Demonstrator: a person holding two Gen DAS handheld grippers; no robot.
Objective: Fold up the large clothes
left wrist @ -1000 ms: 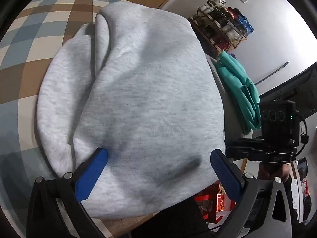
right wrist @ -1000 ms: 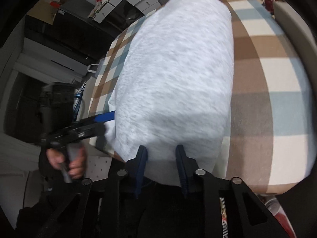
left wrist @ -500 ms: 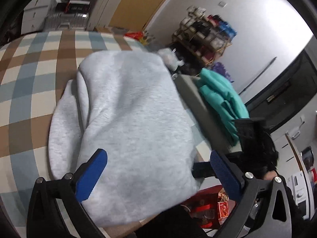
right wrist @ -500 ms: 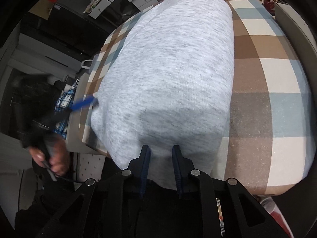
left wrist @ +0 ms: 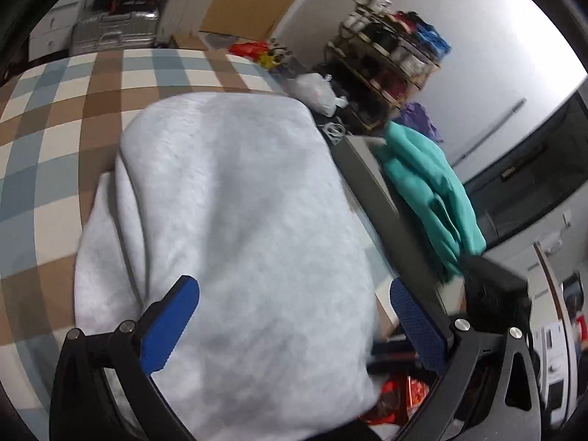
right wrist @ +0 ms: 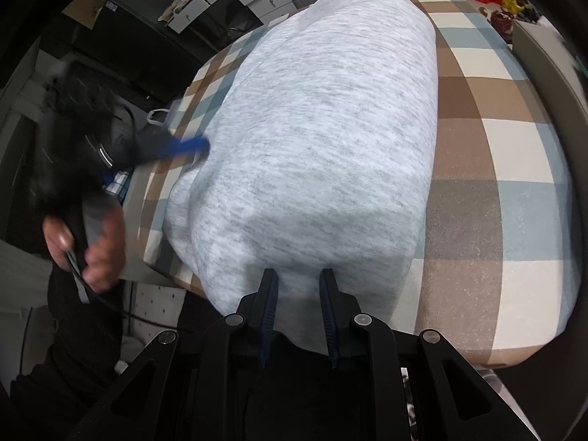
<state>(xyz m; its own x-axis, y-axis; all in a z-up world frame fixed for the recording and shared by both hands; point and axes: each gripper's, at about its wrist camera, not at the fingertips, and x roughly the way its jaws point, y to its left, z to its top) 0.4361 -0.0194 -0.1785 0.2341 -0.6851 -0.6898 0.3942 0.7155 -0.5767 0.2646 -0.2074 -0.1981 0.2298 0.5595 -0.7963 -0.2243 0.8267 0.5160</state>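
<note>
Folding looks nearly done: right gripper (right wrist: 297,294) pinches the folded heather-grey fleece garment (right wrist: 323,128) on the checked counter (right wrist: 514,191); left gripper (left wrist: 294,316) hangs spread. Next, release and smooth.

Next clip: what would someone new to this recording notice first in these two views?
The big light-grey sweatshirt dominates both views, lying in a folded bulk across the checked tablecloth. The right gripper pinches its near edge, which hangs over the table's front, jaws close together, while the left gripper stands wide open above the cloth. Off to the right in the left wrist view, a teal garment lies beyond the table.
</note>
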